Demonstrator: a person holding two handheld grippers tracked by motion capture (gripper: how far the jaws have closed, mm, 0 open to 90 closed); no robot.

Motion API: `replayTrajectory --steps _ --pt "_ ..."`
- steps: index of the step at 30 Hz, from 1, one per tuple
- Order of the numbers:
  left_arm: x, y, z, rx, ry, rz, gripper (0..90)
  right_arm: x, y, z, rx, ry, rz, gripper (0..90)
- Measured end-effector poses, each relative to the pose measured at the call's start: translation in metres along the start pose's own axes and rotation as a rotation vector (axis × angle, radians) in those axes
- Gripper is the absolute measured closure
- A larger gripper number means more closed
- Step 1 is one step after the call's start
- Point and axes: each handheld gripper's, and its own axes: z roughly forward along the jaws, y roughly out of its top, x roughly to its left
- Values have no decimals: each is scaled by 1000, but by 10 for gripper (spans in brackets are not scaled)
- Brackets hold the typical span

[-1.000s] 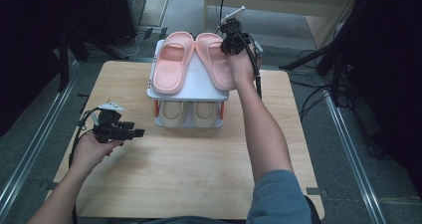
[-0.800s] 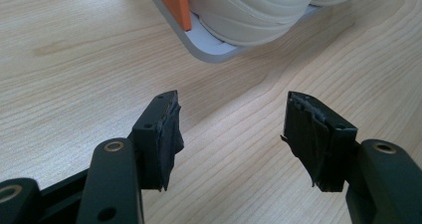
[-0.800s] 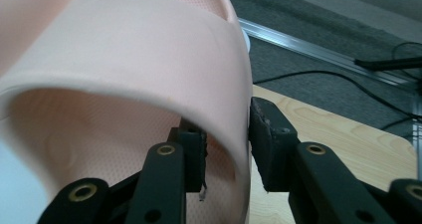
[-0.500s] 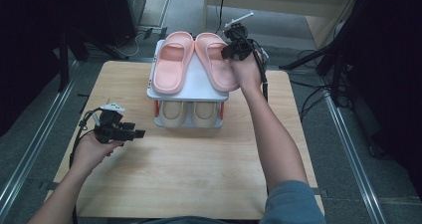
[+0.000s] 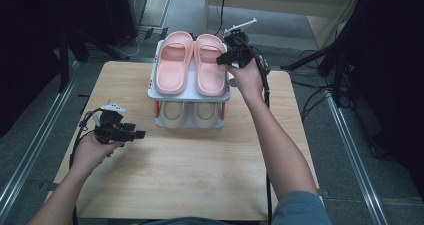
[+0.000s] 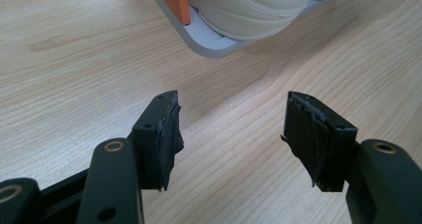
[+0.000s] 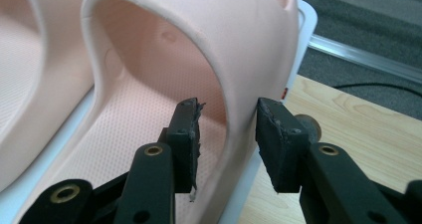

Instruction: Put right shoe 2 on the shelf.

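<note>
On top of the small white two-shelf rack (image 5: pixel 156 92), the right tool (image 7: pixel 226 129) had just been opening around the right pink rubber slipper's (image 5: pixel 209 65) strap, pads loose; a snag could drag it off.

The table (image 5: pixel 180 185) is viewed from a fixed camera above the person's side, facing forward and down, at a distance; both forearms enter from the bottom edge. The left gripper view is taken low over the tabletop, along its own jaws, toward the lower corner of the shoe rack (image 6: pixel 214 42), fairly near. The right gripper view is taken very close, along its jaws, at the strap of the right pink slipper (image 7: pixel 209 45) on the rack's top tier. The rack (image 5: pixel 190 92) and slipper (image 5: pixel 210 67) are shared with the high view.
</note>
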Motion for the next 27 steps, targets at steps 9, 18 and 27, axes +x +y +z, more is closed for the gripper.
replayTrajectory --steps 9,18,27 --pt "0 0 0 3 -1 -1 392 12 -7 -3 -39 22 -36 607" --pt "1 0 0 3 -1 0 392 9 -13 -5 -66 32 -36 589" --pt "-1 4 5 12 -4 10 392 4 -23 -20 -118 71 -59 561"
